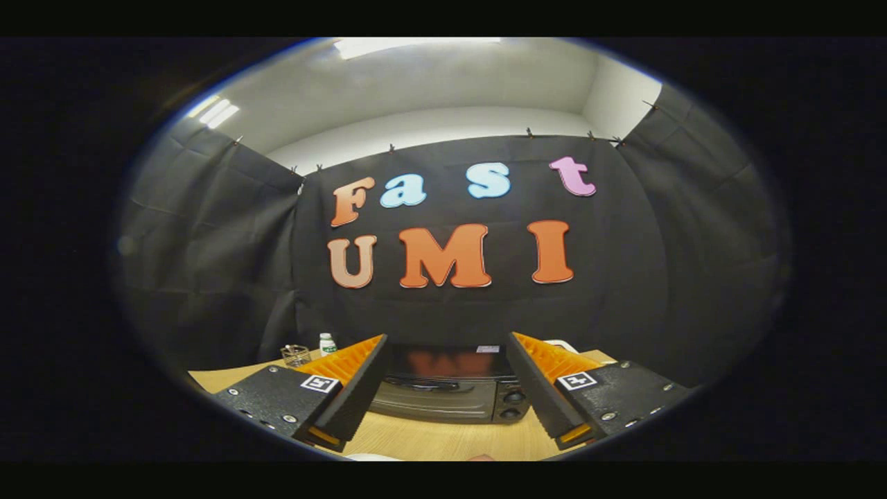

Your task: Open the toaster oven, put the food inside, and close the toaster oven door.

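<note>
Hovering level at lower centre, the tongs (447,398) are held spread open before the boxy, closed toaster oven (443,398) on the wood-grain bench (443,440).

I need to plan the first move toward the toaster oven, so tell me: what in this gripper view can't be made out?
- Toaster oven: its sides sit behind the open gripper fingers; its door looks shut, the inside unreadable through dark, reflecting glass.
- Door handle: dim, its shape unclear.
- Knobs: too small to read the settings.
- Small bottle and glass container on the table: too small to identify.
- White thing: mostly hidden behind a finger.
</note>
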Demonstrator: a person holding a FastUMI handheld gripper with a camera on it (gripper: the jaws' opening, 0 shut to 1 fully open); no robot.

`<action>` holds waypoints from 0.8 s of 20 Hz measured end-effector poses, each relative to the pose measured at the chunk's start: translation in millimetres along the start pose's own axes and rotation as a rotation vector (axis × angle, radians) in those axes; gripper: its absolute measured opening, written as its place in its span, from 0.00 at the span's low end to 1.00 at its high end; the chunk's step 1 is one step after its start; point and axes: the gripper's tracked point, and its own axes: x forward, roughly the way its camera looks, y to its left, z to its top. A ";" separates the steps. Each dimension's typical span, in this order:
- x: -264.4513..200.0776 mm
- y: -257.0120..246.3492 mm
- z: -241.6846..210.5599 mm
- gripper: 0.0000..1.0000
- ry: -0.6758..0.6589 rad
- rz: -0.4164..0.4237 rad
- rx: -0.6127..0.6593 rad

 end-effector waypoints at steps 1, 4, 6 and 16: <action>4.9 1.5 -8.9 0.99 0.017 0.004 0.001; 20.5 7.0 -33.8 0.99 0.062 0.013 -0.014; 35.2 9.7 -50.0 0.99 0.089 0.013 -0.020; 113.8 25.5 -122.4 0.99 0.190 -0.001 -0.029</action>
